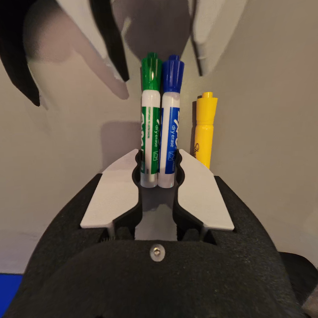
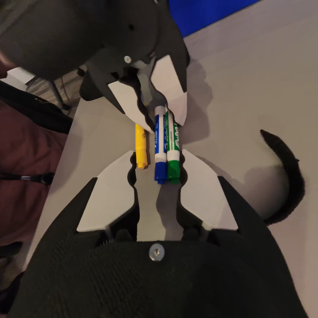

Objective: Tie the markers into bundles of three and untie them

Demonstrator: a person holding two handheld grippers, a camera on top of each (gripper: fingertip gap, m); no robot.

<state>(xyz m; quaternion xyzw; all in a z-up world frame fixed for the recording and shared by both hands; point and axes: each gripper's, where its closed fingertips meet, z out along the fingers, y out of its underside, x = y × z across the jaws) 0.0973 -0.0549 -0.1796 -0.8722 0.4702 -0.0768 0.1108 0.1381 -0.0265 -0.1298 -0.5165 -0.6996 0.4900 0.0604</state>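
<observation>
A green marker (image 1: 149, 130) and a blue marker (image 1: 169, 130) lie side by side on the grey table, with a yellow highlighter (image 1: 204, 130) just to their right. My left gripper (image 1: 158, 153) is closed against the butt ends of the green and blue pair. In the right wrist view the yellow highlighter (image 2: 141, 149), blue marker (image 2: 160, 148) and green marker (image 2: 173, 148) point their caps between the spread fingers of my right gripper (image 2: 158, 152), which is open. The left gripper (image 2: 167, 128) faces it from the far side. The right gripper (image 1: 162, 84) shows blurred in the left wrist view.
A black strap (image 2: 289, 172) lies curled on the table (image 2: 240, 86) to the right of my right gripper. The table's edge runs along the left, with a person's dark red sleeve (image 2: 25, 154) beyond it. A blue surface (image 2: 206, 13) lies at the far end. My hands' fingertips stand some 7 centimeters from each other.
</observation>
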